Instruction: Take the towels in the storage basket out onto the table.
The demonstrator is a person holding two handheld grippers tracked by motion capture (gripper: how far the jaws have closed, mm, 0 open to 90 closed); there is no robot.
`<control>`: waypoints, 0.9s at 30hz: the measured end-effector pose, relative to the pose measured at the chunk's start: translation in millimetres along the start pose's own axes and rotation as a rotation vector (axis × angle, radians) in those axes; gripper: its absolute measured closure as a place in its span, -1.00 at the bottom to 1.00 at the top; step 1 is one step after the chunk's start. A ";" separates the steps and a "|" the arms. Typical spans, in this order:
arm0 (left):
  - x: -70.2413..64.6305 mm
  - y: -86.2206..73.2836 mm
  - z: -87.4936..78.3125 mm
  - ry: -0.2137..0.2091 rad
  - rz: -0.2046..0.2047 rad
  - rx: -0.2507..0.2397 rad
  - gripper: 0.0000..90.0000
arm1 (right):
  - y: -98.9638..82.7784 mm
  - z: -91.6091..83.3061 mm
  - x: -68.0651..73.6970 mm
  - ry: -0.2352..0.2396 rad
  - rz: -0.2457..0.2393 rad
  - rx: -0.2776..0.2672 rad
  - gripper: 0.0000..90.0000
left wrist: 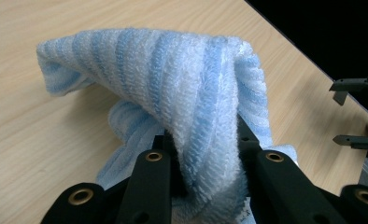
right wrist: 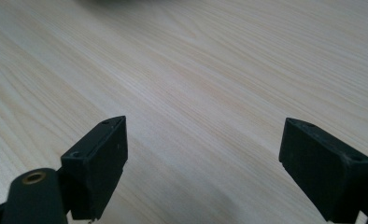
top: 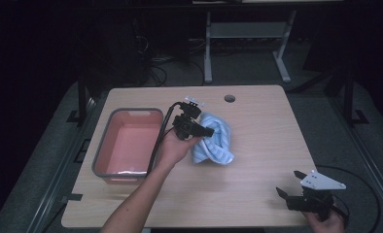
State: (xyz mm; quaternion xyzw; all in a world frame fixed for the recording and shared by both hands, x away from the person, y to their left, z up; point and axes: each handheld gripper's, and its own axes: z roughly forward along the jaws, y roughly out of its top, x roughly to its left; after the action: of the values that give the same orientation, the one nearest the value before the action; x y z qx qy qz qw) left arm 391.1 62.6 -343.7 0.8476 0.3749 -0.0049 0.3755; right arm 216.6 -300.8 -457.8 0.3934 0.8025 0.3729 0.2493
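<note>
- The black two-jaw left gripper (top: 206, 131), held in a bare left hand (top: 172, 148), points toward 3 o'clock, jaws clamped on cloth.
- The black two-jaw right gripper (top: 290, 183), at 5 o'clock, points toward 10 o'clock, jaws wide apart.

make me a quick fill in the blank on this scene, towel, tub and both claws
1. The left claw is shut on the striped ____ towel.
2. The right claw hangs over bare table with its jaws ____.
3. The pink tub to the left of the towel is ____ inside.
4. The table top is made of light ____.

Missing words: blue; open; empty; wood
</note>
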 end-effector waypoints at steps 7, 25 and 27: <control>-7.3 0.3 16.8 -0.003 0.012 0.015 0.63 | 0.9 0.2 0.3 0.001 0.002 -0.002 -0.67; -17.6 -4.3 58.2 0.006 0.014 0.084 0.63 | 2.6 -0.8 -0.4 0.001 0.003 -0.017 -0.67; -18.2 -5.5 62.6 0.006 0.015 0.085 0.63 | 3.0 -0.6 -0.4 0.001 0.000 -0.016 -0.67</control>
State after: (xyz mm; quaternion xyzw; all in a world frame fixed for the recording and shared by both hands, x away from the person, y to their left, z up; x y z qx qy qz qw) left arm 391.6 13.4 -386.8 0.8657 0.3689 -0.0156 0.3381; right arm 217.7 -300.1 -455.1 0.3912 0.7997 0.3796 0.2519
